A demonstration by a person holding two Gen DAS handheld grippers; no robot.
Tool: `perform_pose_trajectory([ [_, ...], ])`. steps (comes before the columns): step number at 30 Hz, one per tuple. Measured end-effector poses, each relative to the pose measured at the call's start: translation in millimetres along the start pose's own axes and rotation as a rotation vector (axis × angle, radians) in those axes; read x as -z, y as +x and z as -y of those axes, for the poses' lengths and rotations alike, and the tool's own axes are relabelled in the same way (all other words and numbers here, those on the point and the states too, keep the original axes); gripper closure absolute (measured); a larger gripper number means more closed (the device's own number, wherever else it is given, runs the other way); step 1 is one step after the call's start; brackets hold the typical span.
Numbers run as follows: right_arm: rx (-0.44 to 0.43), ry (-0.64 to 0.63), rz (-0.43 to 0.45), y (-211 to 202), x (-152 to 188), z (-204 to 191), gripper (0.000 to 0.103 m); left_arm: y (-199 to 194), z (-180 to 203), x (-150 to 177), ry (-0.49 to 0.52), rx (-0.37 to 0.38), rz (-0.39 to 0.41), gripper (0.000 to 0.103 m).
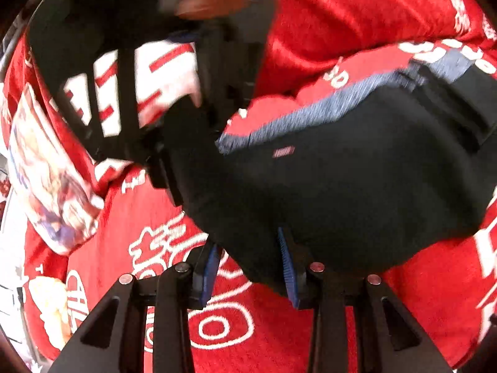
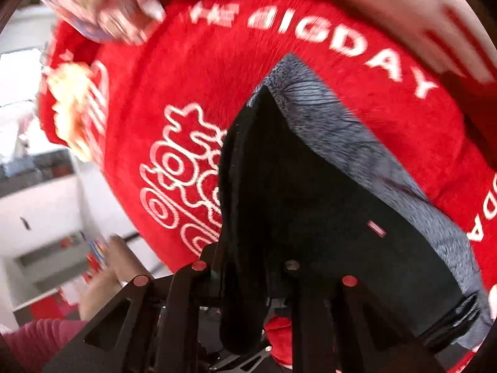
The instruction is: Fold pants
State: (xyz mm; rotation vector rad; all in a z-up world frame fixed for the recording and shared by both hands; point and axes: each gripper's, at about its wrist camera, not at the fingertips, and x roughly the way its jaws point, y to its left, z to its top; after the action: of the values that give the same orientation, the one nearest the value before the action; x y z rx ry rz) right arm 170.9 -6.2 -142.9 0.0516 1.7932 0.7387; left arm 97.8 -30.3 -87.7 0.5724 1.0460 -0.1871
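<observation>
Pants (image 1: 357,180): black fabric with a heathered blue-grey waistband; bunched on the red blanket (image 1: 357,12), roughly mid-surface, and lifted at two points by the grippers.
Pants label: a small red tab (image 2: 376,228) sewn below the waistband; its writing is too small to read.
Left gripper (image 1: 248,267): clenched on a fold of the pants; black fabric fills the gap between the blue pads (image 1: 287,264).
Right gripper (image 2: 248,283): clenched on the pants; a hanging fold of black fabric runs down between its fingers and hides the fingertips.
Right gripper, seen from the left wrist view: black frame reaching in from the upper left, blurred, above the pants.
Blanket writing: white capitals reading "BIGDAY" (image 2: 341,43) along a curve; further letters at the right edge are cut off.
Blanket graphic: white outlined emblem of scrolls and loops (image 2: 183,180) just beside the pants.
Carrying surface: fully covered by the red blanket; whether a tabletop or a bed lies beneath cannot be told.
Person: a hand (image 2: 105,276) and a pink sleeve (image 2: 37,338) at the lower left of the right wrist view.
</observation>
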Motion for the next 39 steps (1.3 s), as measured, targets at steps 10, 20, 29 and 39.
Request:
perform_pose_trajectory([
  [10,-0.442,0.164,0.429,-129.4,127.8,109.5,0.085,-94.8,57.6,-92.0,0.01,0.074,0.187,0.065],
  [20,-0.515,0.382,0.674,-204.9,303.1,282.2,0.085,-126.4,221.2,-162.8,0.139,0.27,0.203,0.065],
  [29,-0.432,0.644,0.626,-143.9,366.8,399.0,0.085,-81.3,294.9,-166.0,0.246,0.355,-0.023,0.056],
  [39,-0.167,0.689,0.574,-141.7,376.4,388.5,0.082,-84.0,181.8,-159.1,0.081,0.214,-0.054,0.03],
])
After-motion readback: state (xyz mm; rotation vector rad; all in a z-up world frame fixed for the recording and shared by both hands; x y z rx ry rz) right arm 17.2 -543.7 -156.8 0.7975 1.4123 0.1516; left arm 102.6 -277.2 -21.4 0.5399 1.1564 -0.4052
